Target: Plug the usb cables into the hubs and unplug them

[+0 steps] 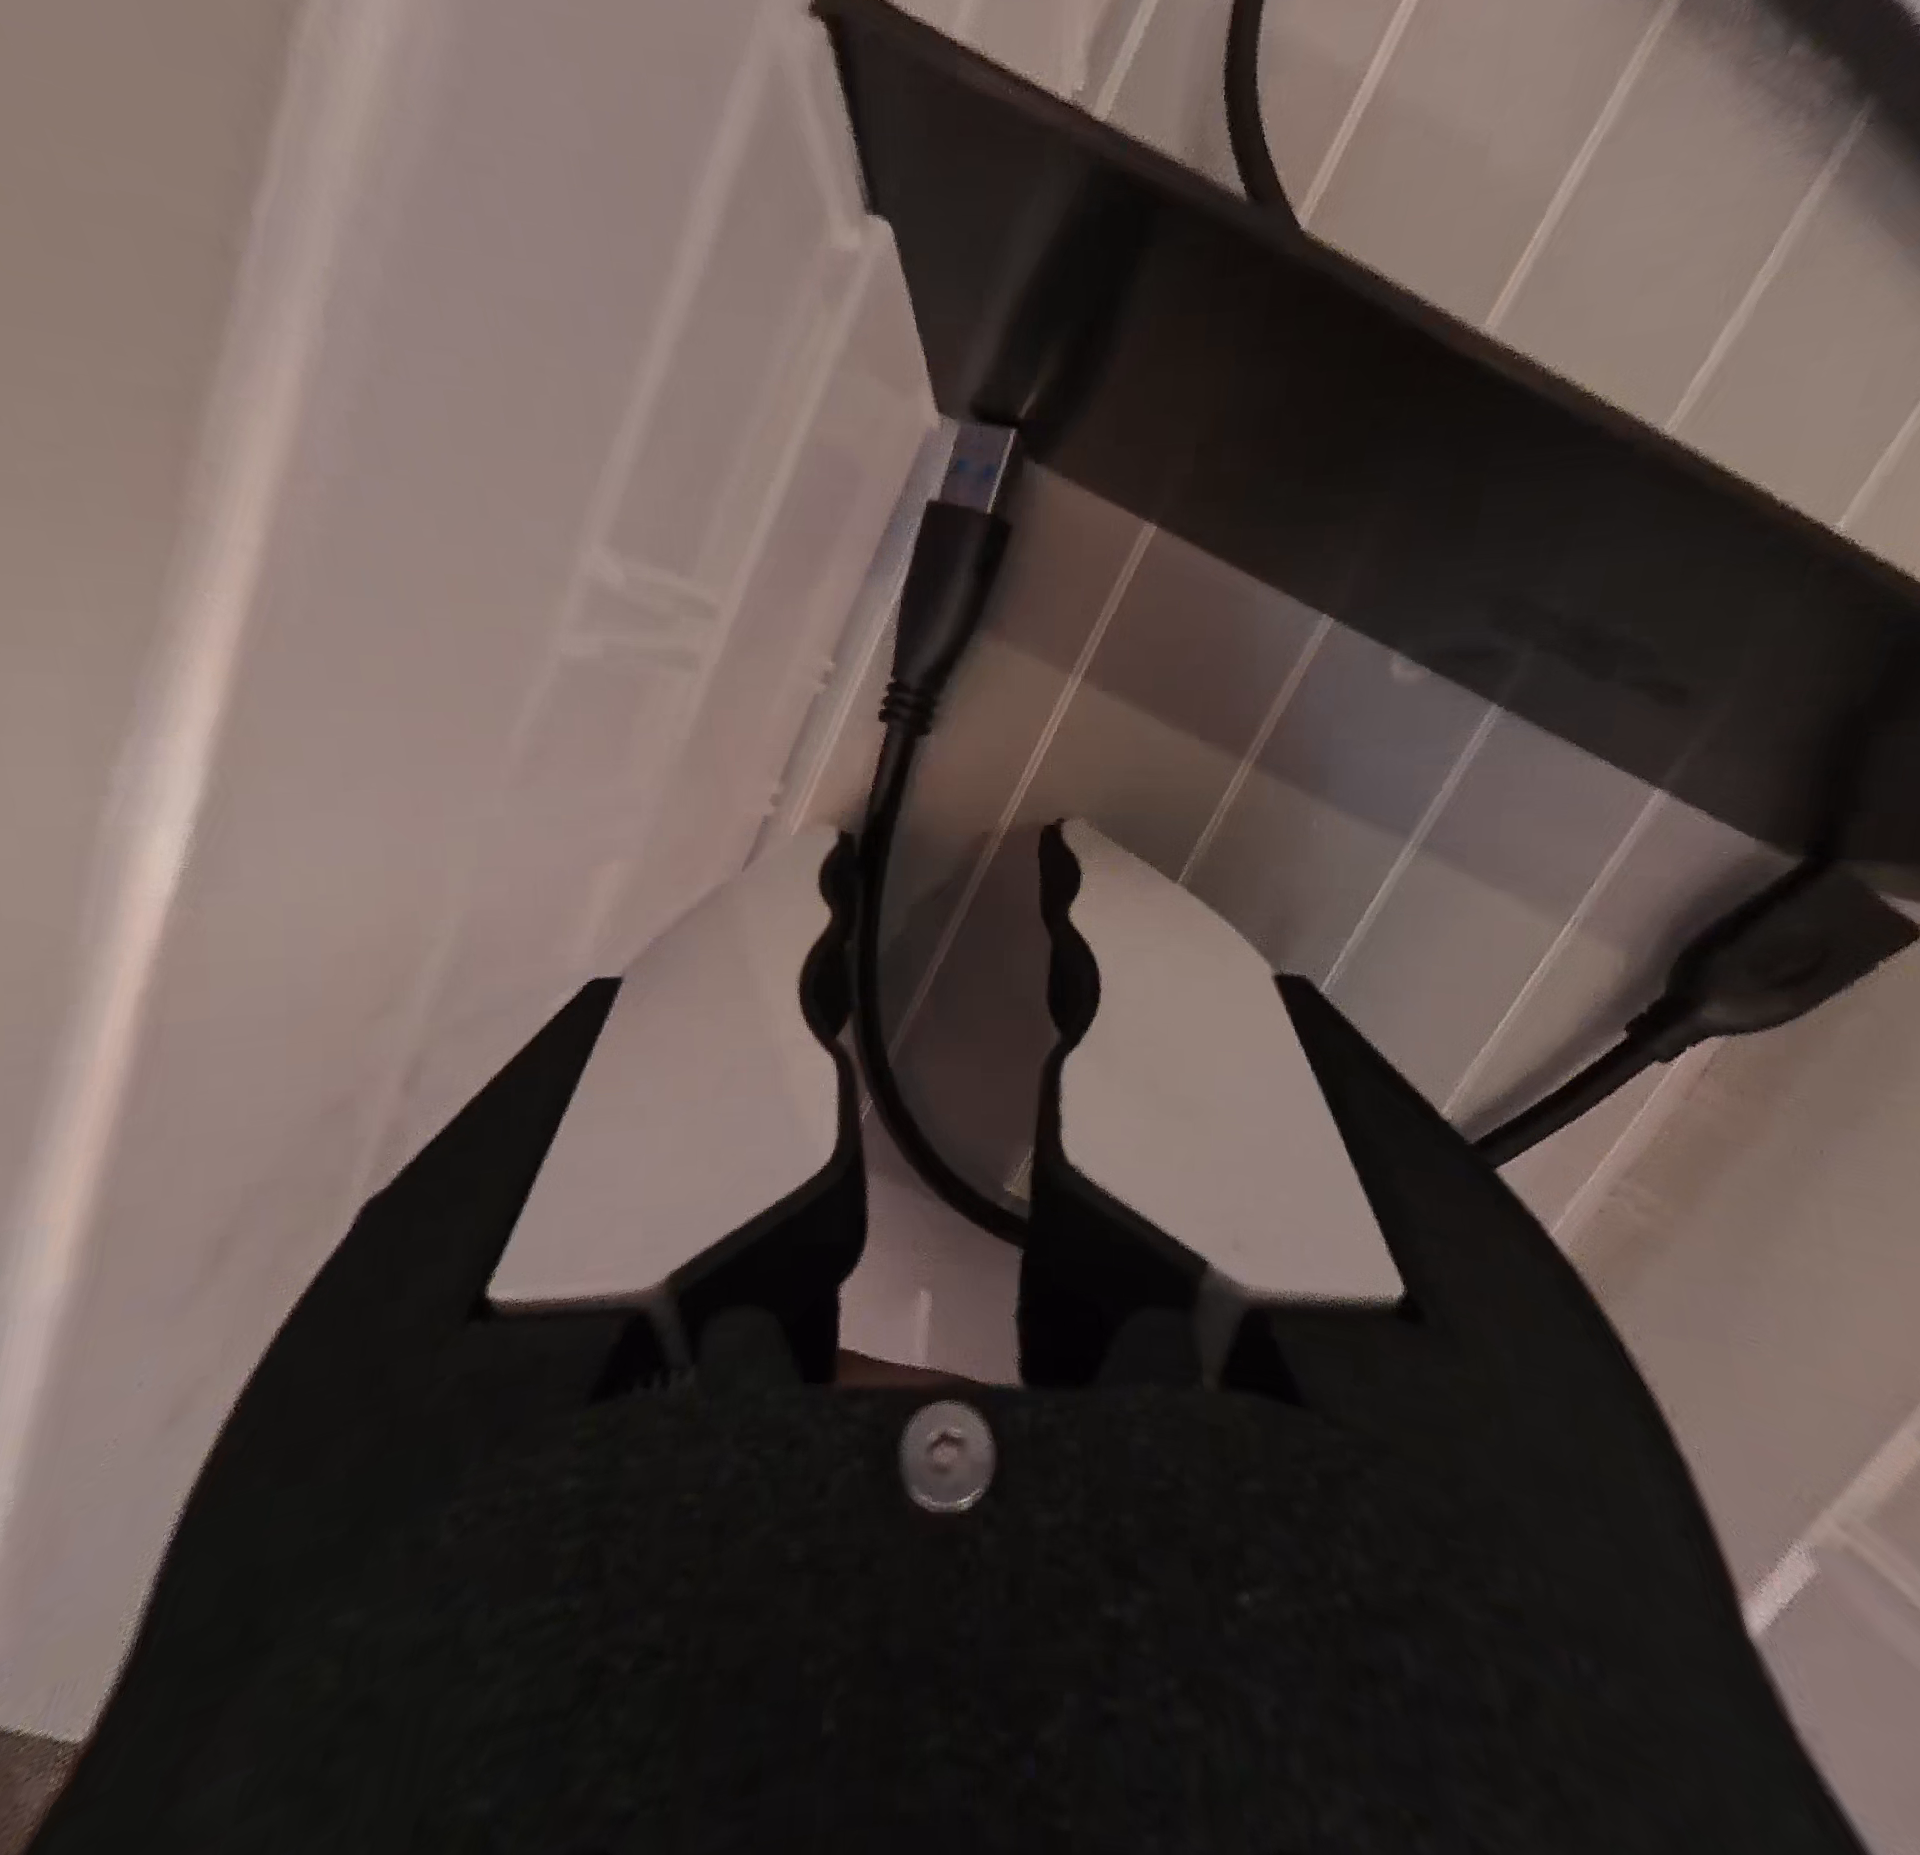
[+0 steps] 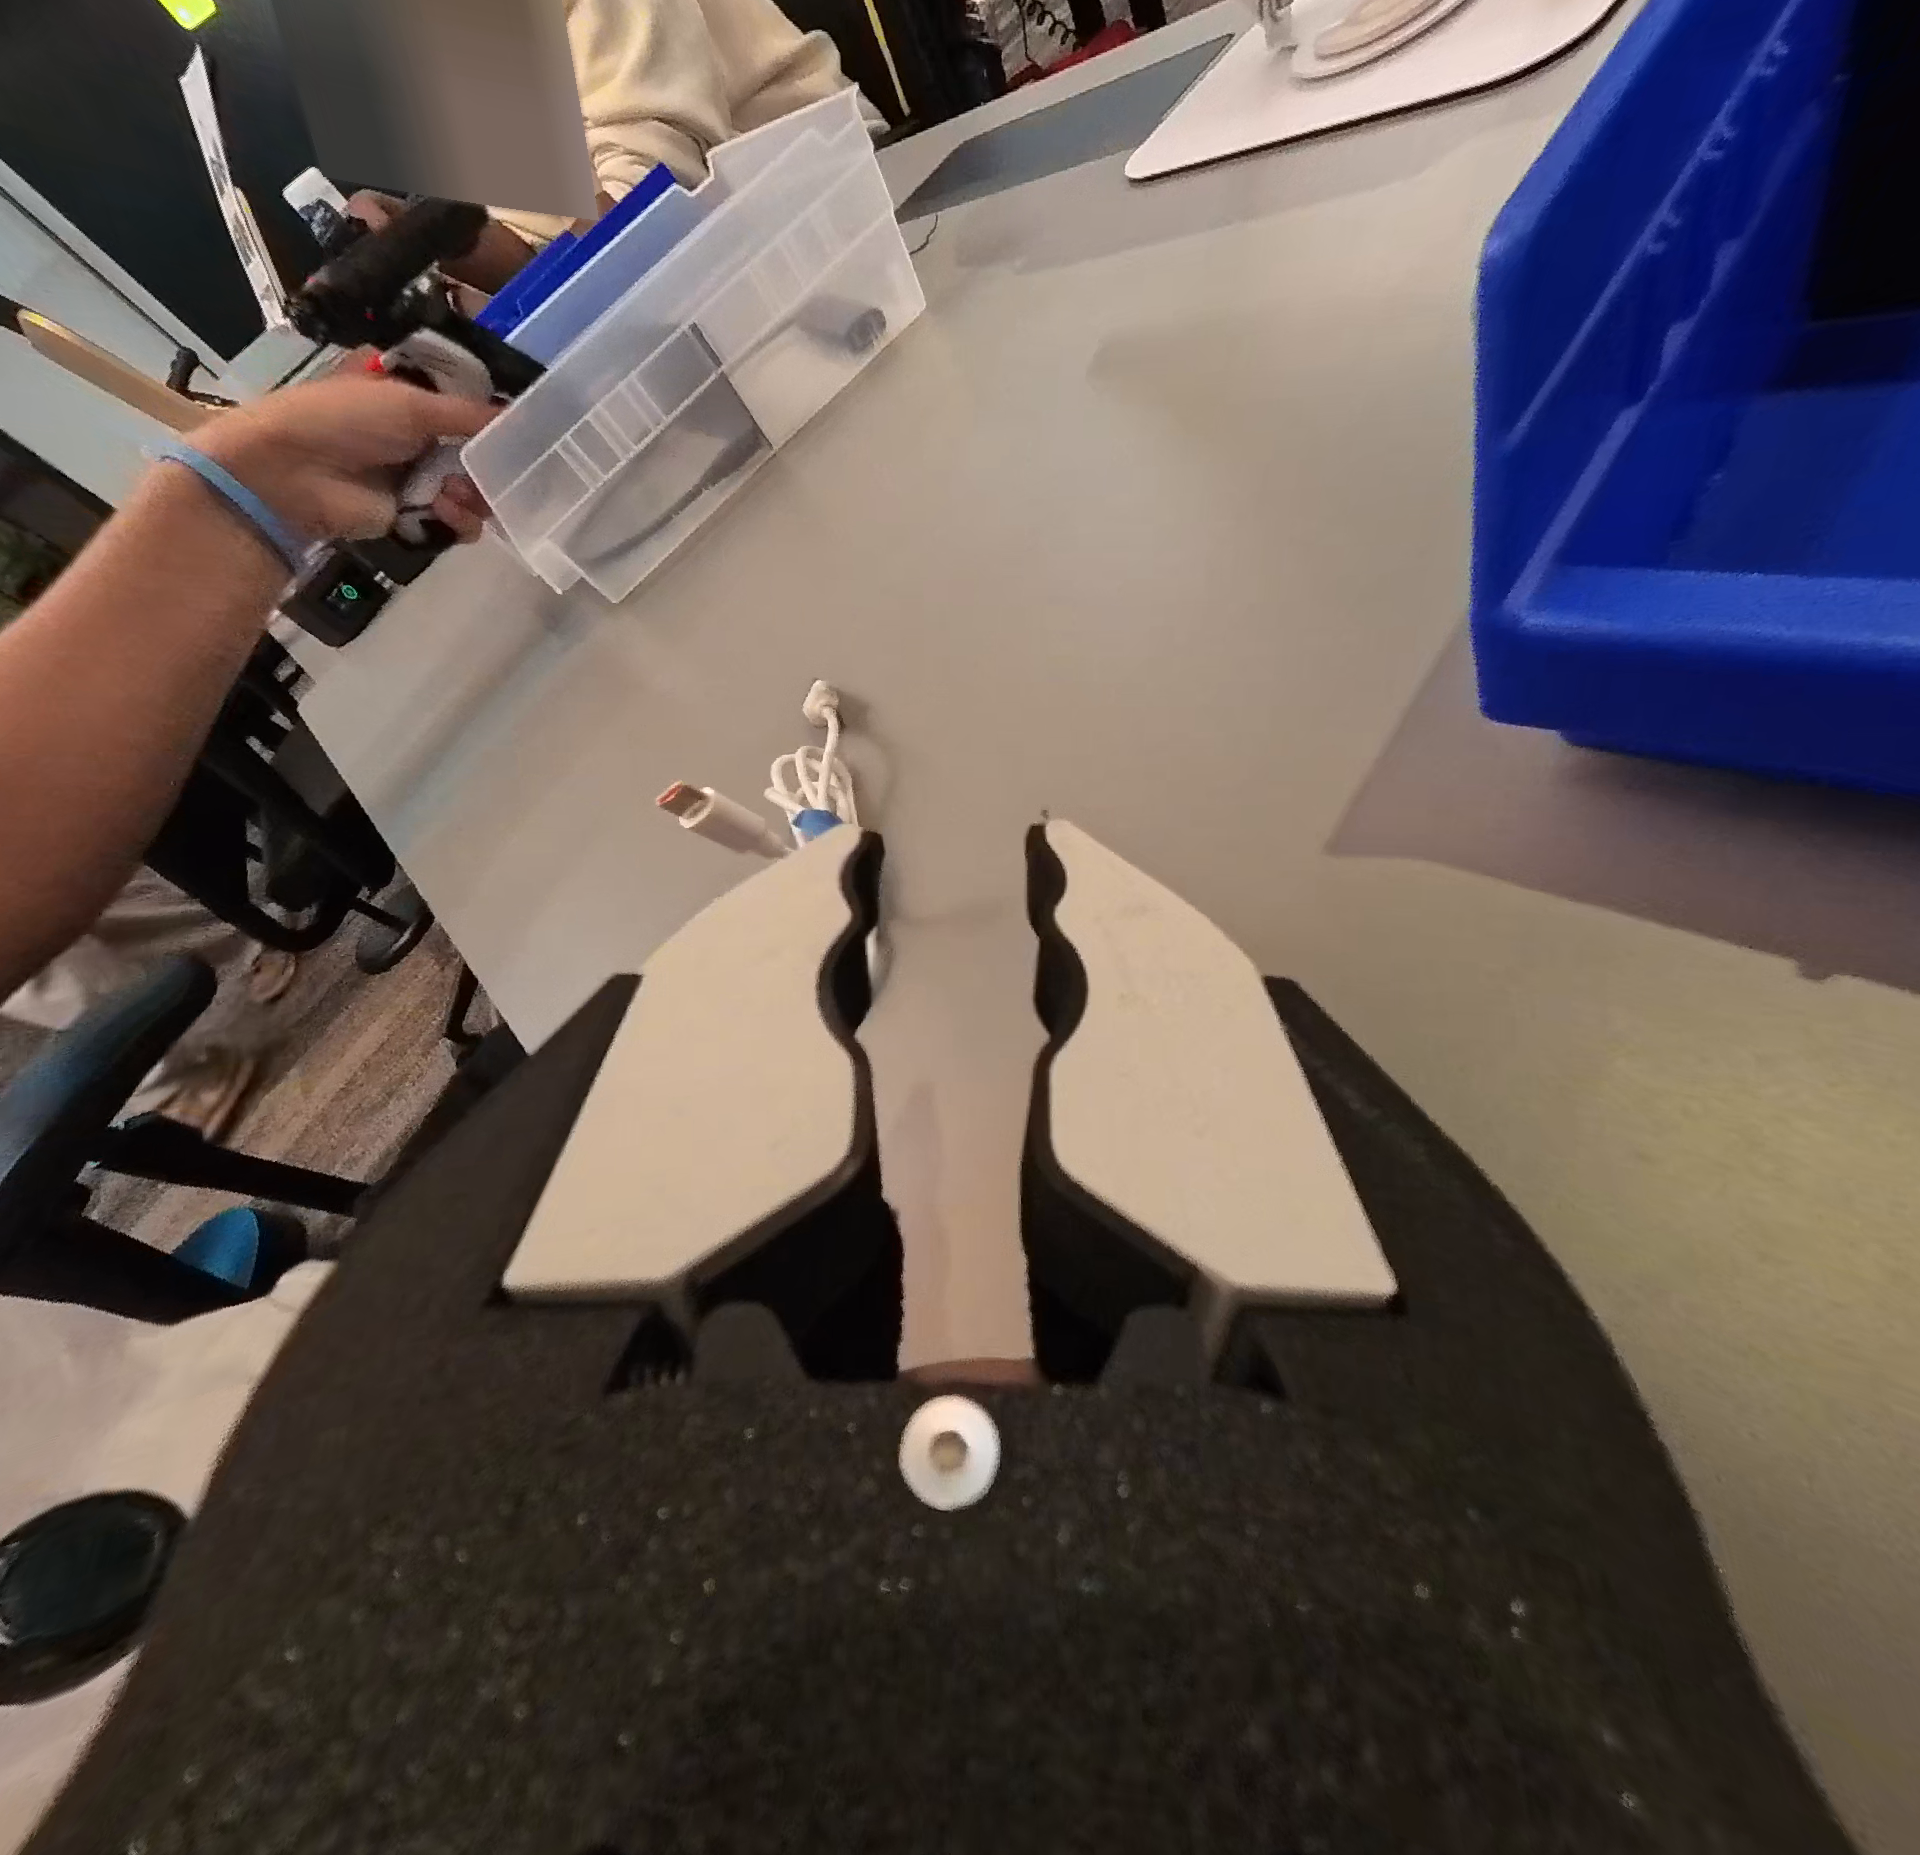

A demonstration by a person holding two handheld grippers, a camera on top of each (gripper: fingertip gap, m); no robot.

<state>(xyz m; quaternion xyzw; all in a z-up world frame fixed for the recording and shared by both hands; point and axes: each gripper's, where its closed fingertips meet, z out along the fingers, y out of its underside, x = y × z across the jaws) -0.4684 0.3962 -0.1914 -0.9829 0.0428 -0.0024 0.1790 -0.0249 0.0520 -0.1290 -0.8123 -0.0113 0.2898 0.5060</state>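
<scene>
The left gripper [image 1: 951, 849] points into a clear plastic bin [image 1: 623, 455], its jaws apart with nothing pinched between them. A black usb cable [image 1: 883, 974] runs up through the gap, lying against the inner edge of the left finger, though I cannot tell whether it actually touches. The cable's black plug [image 1: 951, 600] ends in a silver connector [image 1: 977, 470] with blue inside, and that connector sits at the port of a dark hub [image 1: 1299, 382]; part of the metal shell still shows outside the hub. The hub lies tilted inside the bin, with a second black cable [image 1: 1252, 91] leaving past its far edge and another dark lead [image 1: 1662, 1016] at its lower right corner. In the right wrist view, the right gripper [image 2: 954, 839] hovers over a grey table [image 2: 1143, 558], jaws likewise apart and empty. Just beyond its left fingertip lies a bundled white cable [image 2: 821, 777] with a pinkish connector [image 2: 707, 808] sticking out to the left. Farther up the table from that cable stands the clear bin [image 2: 717, 371], with a person's hand [image 2: 343, 444] at its near-left end. A blue bin [image 2: 1683, 434] stands on the table to the right of the gripper.
</scene>
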